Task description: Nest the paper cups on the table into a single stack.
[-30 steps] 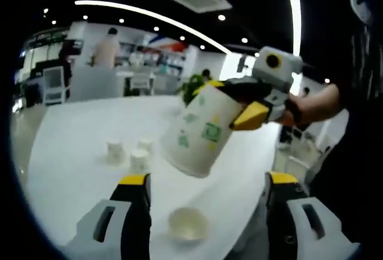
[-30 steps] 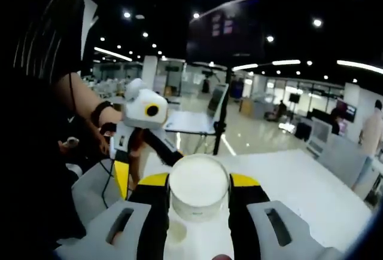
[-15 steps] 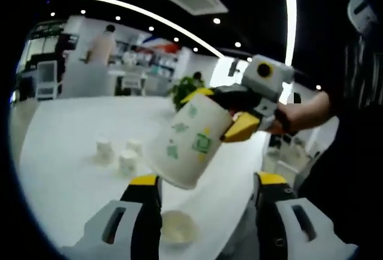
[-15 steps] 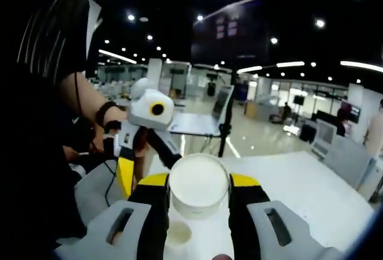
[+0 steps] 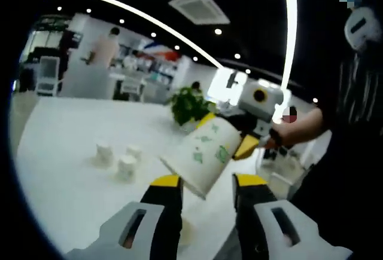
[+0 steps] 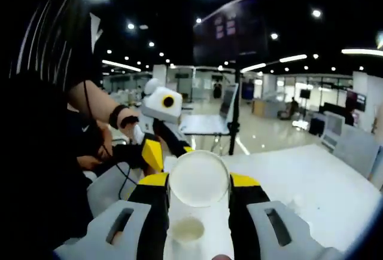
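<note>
White desk (image 5: 66,128), then right tool (image 5: 230,137) clamped on a printed paper cup (image 5: 203,155), tilted base-first over the near-edge open cup (image 6: 188,230) for nesting, left tool (image 5: 203,185) spread empty, three upturned cups (image 5: 118,157) mid-desk.

Open-plan showroom-like hall: ceiling light strips (image 5: 291,39), display counters (image 5: 90,80), white table (image 5: 66,146).

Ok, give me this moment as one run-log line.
right gripper: shut on printed cup, held tilted | left gripper: open | open cup on table | three cups upside down
</note>
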`<state>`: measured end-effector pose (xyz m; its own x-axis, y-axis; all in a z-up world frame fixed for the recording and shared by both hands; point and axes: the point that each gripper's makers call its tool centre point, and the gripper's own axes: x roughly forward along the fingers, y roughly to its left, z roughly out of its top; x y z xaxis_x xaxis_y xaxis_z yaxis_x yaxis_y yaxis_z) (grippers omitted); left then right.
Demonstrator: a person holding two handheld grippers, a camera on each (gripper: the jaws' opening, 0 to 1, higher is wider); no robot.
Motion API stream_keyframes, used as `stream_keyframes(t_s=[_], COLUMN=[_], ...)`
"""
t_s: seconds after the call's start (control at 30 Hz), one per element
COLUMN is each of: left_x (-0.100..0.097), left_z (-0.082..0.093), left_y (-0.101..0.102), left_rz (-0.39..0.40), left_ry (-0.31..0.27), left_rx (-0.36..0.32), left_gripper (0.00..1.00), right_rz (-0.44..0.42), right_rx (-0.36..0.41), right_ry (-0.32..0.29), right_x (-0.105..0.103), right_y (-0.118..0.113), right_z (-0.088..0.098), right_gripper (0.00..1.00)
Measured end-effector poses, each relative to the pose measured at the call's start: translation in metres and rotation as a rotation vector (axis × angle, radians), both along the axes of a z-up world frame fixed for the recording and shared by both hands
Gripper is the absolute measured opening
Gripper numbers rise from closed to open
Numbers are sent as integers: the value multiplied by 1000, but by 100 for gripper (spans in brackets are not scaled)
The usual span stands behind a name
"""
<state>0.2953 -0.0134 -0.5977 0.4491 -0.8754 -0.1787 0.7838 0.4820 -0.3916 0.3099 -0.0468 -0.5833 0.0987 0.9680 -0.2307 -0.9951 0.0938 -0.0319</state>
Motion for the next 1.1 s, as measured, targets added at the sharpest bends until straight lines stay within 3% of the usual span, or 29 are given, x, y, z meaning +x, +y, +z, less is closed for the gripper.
stream_keyframes(t_s=[0.87,1.1], left_x=[-13,-20], left_z=[12,13], left_y=[-14,-24], left_rz=[-106,-181], left_ry=[48,13], left_rx=[-33,10], left_gripper=[9,2], right_rz=[7,-5], right_rx=[-4,-21], right_ry=[44,39], right_x=[-7,-4], right_y=[-7,-7], right_z=[-16,-19], right_gripper=[34,38])
